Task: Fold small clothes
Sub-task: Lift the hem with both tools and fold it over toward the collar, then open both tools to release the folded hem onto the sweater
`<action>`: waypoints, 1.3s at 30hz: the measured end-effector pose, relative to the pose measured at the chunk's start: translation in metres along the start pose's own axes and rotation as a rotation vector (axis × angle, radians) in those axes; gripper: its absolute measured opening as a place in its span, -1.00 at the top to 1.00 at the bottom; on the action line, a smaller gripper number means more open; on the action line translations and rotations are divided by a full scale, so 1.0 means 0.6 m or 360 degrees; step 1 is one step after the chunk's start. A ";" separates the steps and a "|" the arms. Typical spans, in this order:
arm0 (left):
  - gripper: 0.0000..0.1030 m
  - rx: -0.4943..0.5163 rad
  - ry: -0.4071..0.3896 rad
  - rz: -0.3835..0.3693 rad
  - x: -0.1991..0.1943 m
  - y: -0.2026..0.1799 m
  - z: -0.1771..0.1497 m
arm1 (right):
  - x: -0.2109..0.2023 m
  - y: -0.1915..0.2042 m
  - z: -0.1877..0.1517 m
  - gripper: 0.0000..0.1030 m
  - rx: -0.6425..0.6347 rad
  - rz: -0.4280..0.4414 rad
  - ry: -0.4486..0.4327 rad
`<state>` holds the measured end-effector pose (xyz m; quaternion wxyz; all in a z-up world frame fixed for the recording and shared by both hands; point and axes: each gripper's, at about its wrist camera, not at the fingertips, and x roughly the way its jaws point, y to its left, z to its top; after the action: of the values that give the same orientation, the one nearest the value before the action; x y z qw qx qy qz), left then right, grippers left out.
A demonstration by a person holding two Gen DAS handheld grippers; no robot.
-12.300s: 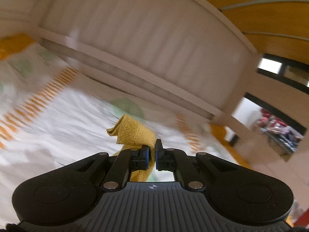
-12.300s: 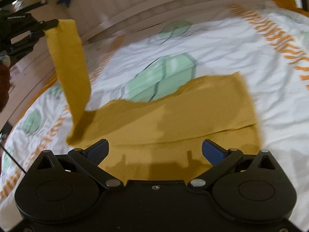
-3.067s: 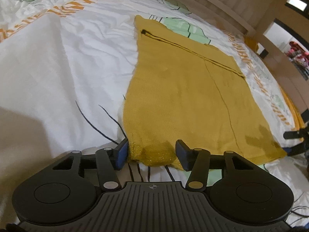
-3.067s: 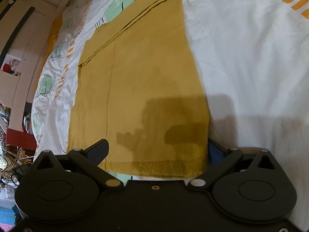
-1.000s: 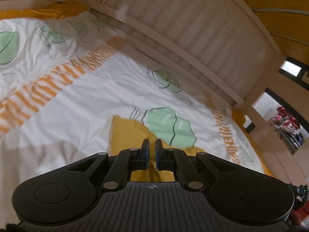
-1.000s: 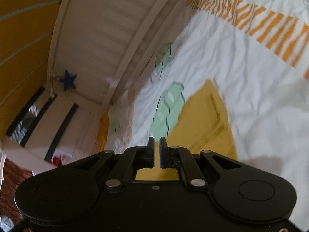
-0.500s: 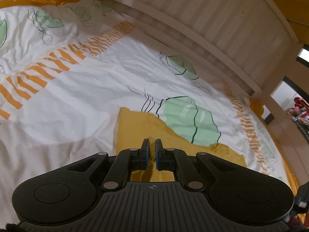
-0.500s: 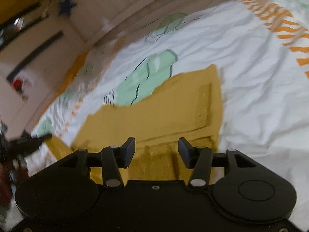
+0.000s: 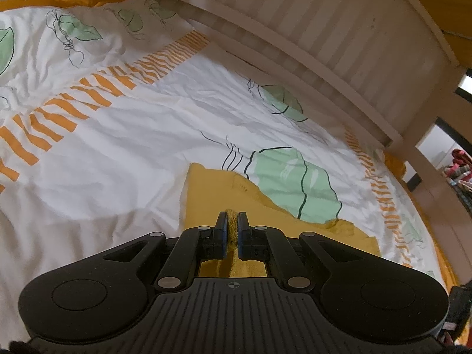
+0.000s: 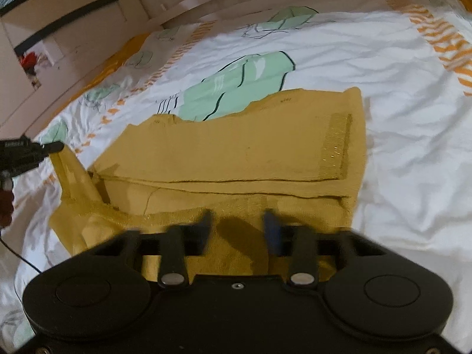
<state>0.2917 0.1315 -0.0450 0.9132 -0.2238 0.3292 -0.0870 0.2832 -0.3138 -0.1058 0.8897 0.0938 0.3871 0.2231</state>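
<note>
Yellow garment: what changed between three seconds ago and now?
Then the yellow garment lay flat at full length, both tongs open at its near hem. Since then the hem was pinched and carried over, folding it in half. The right tongs have let go and are closing, nothing between them; the left tongs still pinch their corner. The bedsheet is unchanged.

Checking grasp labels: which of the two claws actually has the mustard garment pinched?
The left claw: shut on the mustard garment's edge. The right claw is closing, pads apart, gripping nothing.

Pinching a fold of mustard-yellow knit cloth (image 9: 206,188) with the black plastic left gripper (image 9: 232,224), tilted downward. Closing the black plastic right gripper (image 10: 237,224), fingers blurred, apart, gripping nothing.
</note>
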 end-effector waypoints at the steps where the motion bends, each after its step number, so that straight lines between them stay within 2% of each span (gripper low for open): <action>1: 0.89 -0.0002 0.0003 0.0005 0.001 0.001 -0.001 | 0.000 0.006 -0.001 0.76 -0.0029 -0.0013 0.0009; 4: 0.89 -0.0018 -0.0001 0.0012 -0.001 0.005 -0.003 | -0.010 0.022 -0.003 0.80 -0.0068 0.0027 -0.0021; 8: 0.89 -0.0037 -0.0041 -0.0005 -0.014 0.002 0.006 | -0.067 0.032 0.033 0.81 -0.0045 0.0015 -0.0251; 10: 0.89 -0.0033 -0.0057 -0.0022 -0.014 -0.003 0.017 | -0.087 0.022 0.065 0.81 -0.0029 -0.0028 -0.0347; 13: 0.89 -0.0069 -0.0074 -0.0022 0.003 -0.006 0.039 | -0.085 -0.006 0.112 0.81 -0.0001 -0.0164 -0.0420; 18: 0.89 -0.0143 -0.0018 0.0002 0.071 0.001 0.066 | -0.028 -0.064 0.150 0.81 0.0135 -0.0307 -0.0397; 22: 0.88 -0.0091 0.0043 0.0093 0.127 0.003 0.070 | 0.021 -0.095 0.145 0.81 0.0218 -0.0367 -0.0345; 26: 0.87 -0.0079 0.0081 0.0125 0.157 0.011 0.069 | 0.041 -0.106 0.129 0.80 0.0257 -0.0405 -0.0302; 27: 0.84 -0.0085 0.0070 0.0114 0.160 0.014 0.069 | 0.036 -0.106 0.124 0.77 0.0257 -0.0415 -0.0292; 29: 0.61 -0.0093 0.0054 0.0090 0.163 0.020 0.072 | 0.042 -0.109 0.120 0.61 0.0259 -0.0451 -0.0267; 30: 0.33 -0.0094 0.0036 0.0091 0.161 0.020 0.074 | 0.043 -0.109 0.120 0.61 0.0262 -0.0472 -0.0264; 31: 0.18 -0.0083 0.0007 0.0104 0.157 0.018 0.075 | 0.042 -0.111 0.118 0.61 0.0273 -0.0481 -0.0269; 32: 0.18 -0.0061 -0.0021 0.0117 0.151 0.015 0.076 | 0.038 -0.113 0.116 0.45 0.0290 -0.0491 -0.0282; 33: 0.18 -0.0028 -0.0041 0.0124 0.145 0.011 0.077 | 0.033 -0.113 0.115 0.09 0.0302 -0.0504 -0.0298; 35: 0.15 0.0050 -0.0055 0.0140 0.131 0.002 0.077 | 0.022 -0.113 0.112 -0.29 0.0308 -0.0527 -0.0332; 39: -0.04 0.0194 -0.0041 0.0146 0.107 -0.019 0.070 | -0.008 -0.097 0.107 -0.34 0.0277 -0.0561 -0.0375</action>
<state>0.3675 0.1163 -0.0470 0.9324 -0.1536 0.3214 -0.0620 0.3458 -0.3672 -0.0786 0.9426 0.1265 0.3086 0.0175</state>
